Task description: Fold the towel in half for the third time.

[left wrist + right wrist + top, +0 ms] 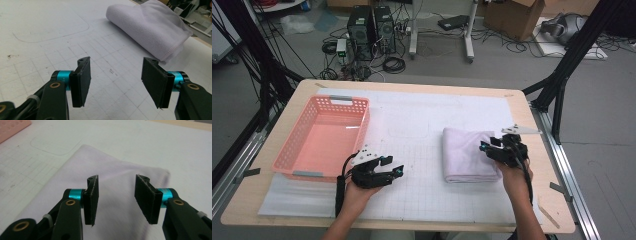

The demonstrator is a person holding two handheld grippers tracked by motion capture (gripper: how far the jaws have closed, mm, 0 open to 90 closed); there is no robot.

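The folded white towel (467,155) (soft, pale lilac tint) runs 12-to-6; right gripper (493,146) spread above it, empty; left gripper (398,171) spread.

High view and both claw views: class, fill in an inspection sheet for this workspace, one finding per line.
Surface: wooden table under a white gridded mat.
Job's things: folded white towel on the mat; empty pink basket at left.
Clutter: nothing seen.
Grippers: left claw open over bare mat; right claw open above the towel, nothing between its jaws.
Cables: one trails from each claw along the forearm.
Surroundings: computer towers, loose floor cables, cardboard box, black frame legs.
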